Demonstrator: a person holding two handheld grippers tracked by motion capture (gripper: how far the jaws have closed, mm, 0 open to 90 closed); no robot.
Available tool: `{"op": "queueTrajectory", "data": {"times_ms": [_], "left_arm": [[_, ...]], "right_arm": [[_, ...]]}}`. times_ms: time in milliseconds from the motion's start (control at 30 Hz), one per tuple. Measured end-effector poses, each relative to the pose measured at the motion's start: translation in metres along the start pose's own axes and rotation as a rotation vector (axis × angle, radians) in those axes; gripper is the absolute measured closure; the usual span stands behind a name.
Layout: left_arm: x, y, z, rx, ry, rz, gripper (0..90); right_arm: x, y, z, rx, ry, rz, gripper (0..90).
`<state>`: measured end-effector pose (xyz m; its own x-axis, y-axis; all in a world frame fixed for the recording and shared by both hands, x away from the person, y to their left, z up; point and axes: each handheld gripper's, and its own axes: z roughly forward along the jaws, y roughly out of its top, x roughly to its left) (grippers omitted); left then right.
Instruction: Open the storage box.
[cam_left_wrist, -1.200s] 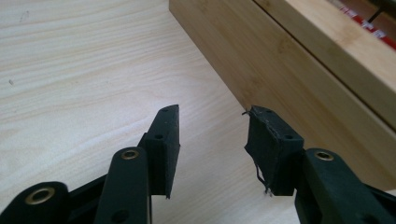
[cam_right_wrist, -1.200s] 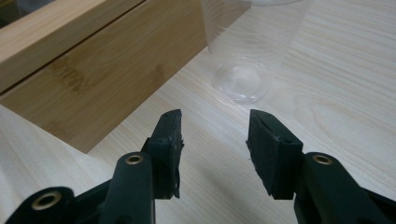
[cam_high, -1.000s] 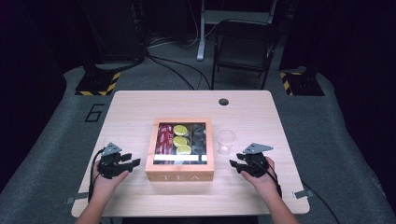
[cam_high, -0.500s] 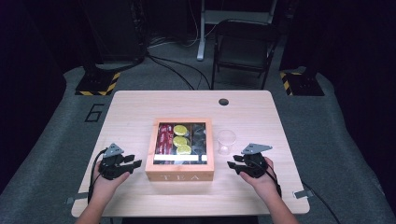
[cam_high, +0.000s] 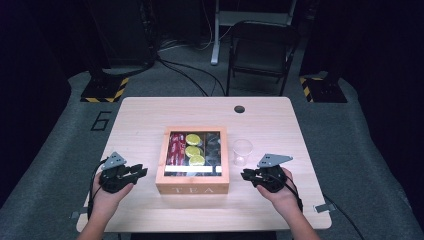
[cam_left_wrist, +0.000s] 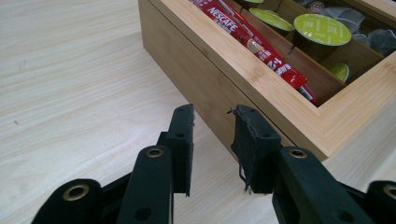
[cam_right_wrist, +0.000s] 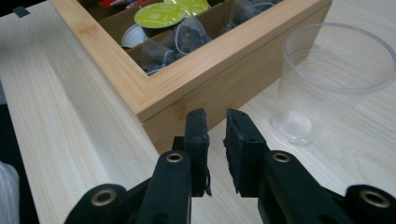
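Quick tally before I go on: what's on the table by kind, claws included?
Tea box: 1
Clear cup: 1
Claws: 2, left claw and right claw
Total: 4
The box's contents (red sticks, green-lidded pods, tea bags) are partly hidden, so left uncounted.

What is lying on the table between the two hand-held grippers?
In the high view, the wooden tea box sits between the left hand-held gripper and the right hand-held gripper. The clear plastic cup stands just beyond that line, beside the box.
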<state>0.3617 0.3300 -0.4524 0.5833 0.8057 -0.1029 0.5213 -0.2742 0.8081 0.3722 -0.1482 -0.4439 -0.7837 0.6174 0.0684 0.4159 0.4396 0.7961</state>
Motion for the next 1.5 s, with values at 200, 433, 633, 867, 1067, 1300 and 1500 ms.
{"op": "queueTrajectory", "data": {"times_ms": [200, 433, 633, 867, 1067, 1300, 1500], "left_arm": [[-0.003, 0.001, 0.001, -0.007, -0.003, 0.013, 65.0], [-0.003, -0.002, 0.005, -0.006, 0.005, 0.018, 63.1], [-0.002, -0.003, 0.004, -0.005, 0.009, 0.023, 63.0], [-0.001, -0.004, 0.005, 0.001, 0.028, 0.025, 62.7], [0.000, -0.004, 0.005, -0.007, 0.036, 0.025, 62.7], [0.000, -0.004, 0.005, -0.013, 0.031, 0.014, 62.7], [0.001, -0.004, 0.004, -0.004, 0.025, 0.012, 62.7]], "right_arm": [[0.008, 0.002, 0.002, -0.007, 0.054, -0.025, 83.5], [0.016, 0.002, 0.009, 0.020, 0.110, -0.071, 83.8], [0.020, -0.001, 0.016, 0.047, 0.133, -0.092, 86.9], [0.021, -0.003, 0.020, 0.068, 0.141, -0.094, 86.9], [0.021, -0.005, 0.025, 0.089, 0.153, -0.091, 87.0], [0.022, -0.006, 0.030, 0.104, 0.156, -0.101, 87.2], [0.023, -0.006, 0.032, 0.102, 0.161, -0.099, 87.7]]}}
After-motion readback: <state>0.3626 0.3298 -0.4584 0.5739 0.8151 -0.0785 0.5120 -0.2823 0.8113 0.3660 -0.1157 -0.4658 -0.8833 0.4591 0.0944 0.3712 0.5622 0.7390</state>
